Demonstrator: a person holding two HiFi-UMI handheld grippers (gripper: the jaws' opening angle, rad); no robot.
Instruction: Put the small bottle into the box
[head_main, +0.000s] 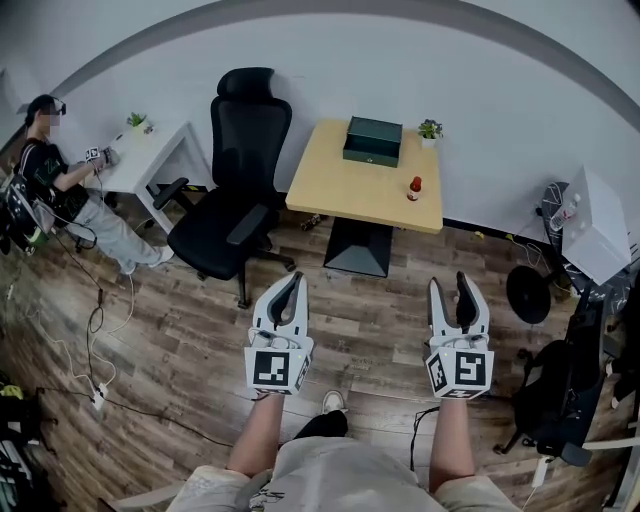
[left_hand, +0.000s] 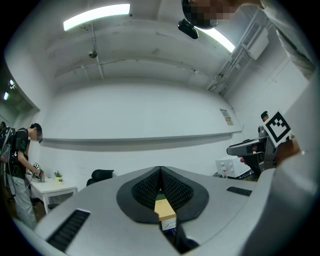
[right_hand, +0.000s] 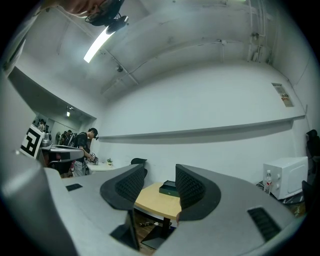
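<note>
The small bottle (head_main: 415, 187), red with a white base, stands near the right front edge of the wooden table (head_main: 350, 190). Behind it, at the table's back, lies the dark green box (head_main: 372, 140), with its lid shut. Both grippers hover over the wood floor, well short of the table. My left gripper (head_main: 292, 283) is shut and empty, its tips touching (left_hand: 160, 172). My right gripper (head_main: 450, 290) is open and empty. In the right gripper view the box (right_hand: 169, 188) and the table (right_hand: 152, 200) show between the jaws (right_hand: 160, 180); the bottle is hidden there.
A black office chair (head_main: 235, 190) stands left of the table. Further left a person (head_main: 60, 190) sits at a white desk (head_main: 150, 155). A small potted plant (head_main: 430, 130) sits beside the box. Cables (head_main: 95, 330) trail on the floor; a white appliance (head_main: 595, 225) and black bags (head_main: 560, 390) crowd the right.
</note>
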